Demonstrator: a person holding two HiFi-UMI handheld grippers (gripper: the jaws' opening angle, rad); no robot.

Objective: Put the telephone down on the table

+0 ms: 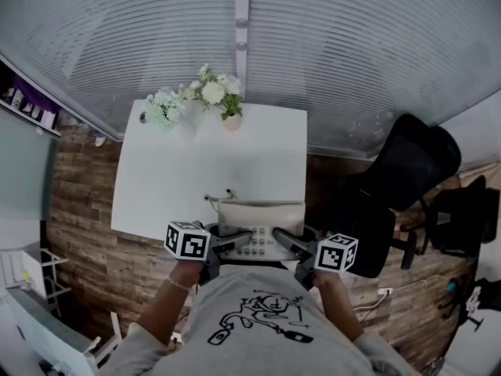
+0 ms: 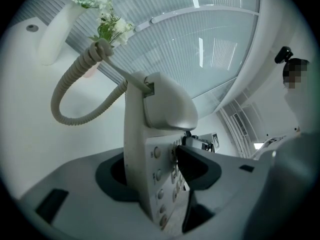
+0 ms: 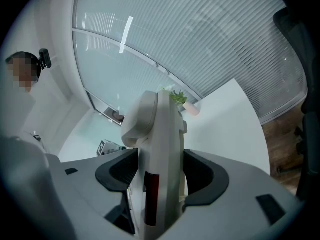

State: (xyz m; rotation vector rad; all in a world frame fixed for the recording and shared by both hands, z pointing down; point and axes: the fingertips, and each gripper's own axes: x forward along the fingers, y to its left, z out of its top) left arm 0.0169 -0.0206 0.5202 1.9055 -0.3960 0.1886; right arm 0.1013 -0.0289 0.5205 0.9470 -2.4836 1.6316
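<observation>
The beige desk telephone [image 1: 261,219], handset on its cradle, is held from both ends over the near edge of the white table [image 1: 211,171]. My left gripper [image 1: 237,240] is shut on its left end, and its pads press the keypad side and the underside [image 2: 150,149]. The coiled cord [image 2: 75,94] loops out over the table. My right gripper [image 1: 283,241] is shut on the right end, with both pads against the phone's body [image 3: 162,149]. I cannot tell whether the phone touches the tabletop.
Two small vases of white flowers [image 1: 205,96] stand at the table's far edge, against the blinds. Black office chairs [image 1: 407,171] stand to the right on the wooden floor. A white shelf unit [image 1: 27,280] is at the lower left.
</observation>
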